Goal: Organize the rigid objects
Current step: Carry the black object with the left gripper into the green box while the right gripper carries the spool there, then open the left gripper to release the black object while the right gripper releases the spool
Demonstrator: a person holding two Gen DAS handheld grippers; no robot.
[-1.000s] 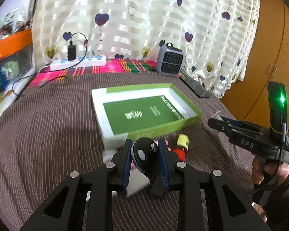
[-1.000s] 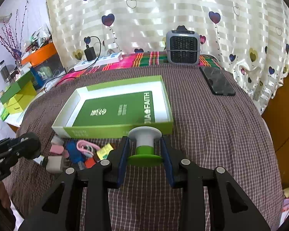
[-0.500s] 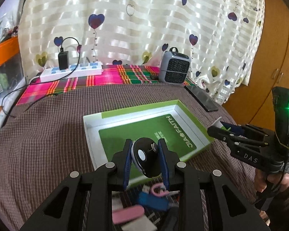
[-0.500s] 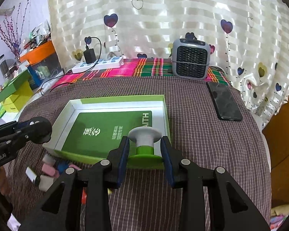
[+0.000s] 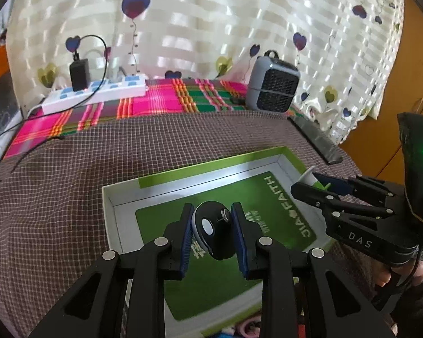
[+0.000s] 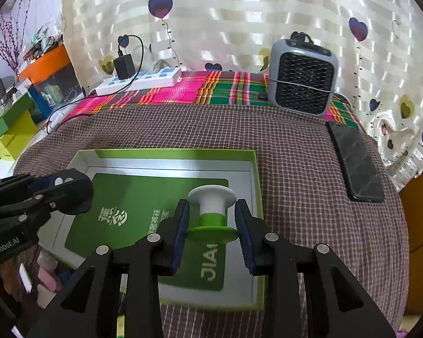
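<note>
I am holding the left claw [image 5: 211, 222] clenched on a black oval fob [image 5: 213, 232] with a white button, its blue pads pressing both sides. It is hanging above the green card lining the open box [image 5: 108, 205], inside the white walls, toward the near-left part. I am holding the right claw [image 6: 211, 221] clamped on a white-and-green spool [image 6: 212, 214], upright, pads against its flanges. It is hovering over the right half of the same box, just inside the right wall. In the left wrist view the right claw is standing at the box's right edge, apart from the left claw, with open card showing between the two.

The box's far and left inner margins are lying bare. Small pink, white and blue items [image 6: 46, 277] are crowding the box's near-left outer edge. The checked brown surface [image 6: 310, 197] is lying open to the right as far as a dark phone [image 6: 355, 163] near the rim. Beyond, a grey grilled fan [image 6: 303, 80] and a white power strip [image 6: 139, 81] with a black adapter are sitting on a bright plaid cloth [image 6: 211, 90], backed by a heart-print curtain [image 6: 239, 14].
</note>
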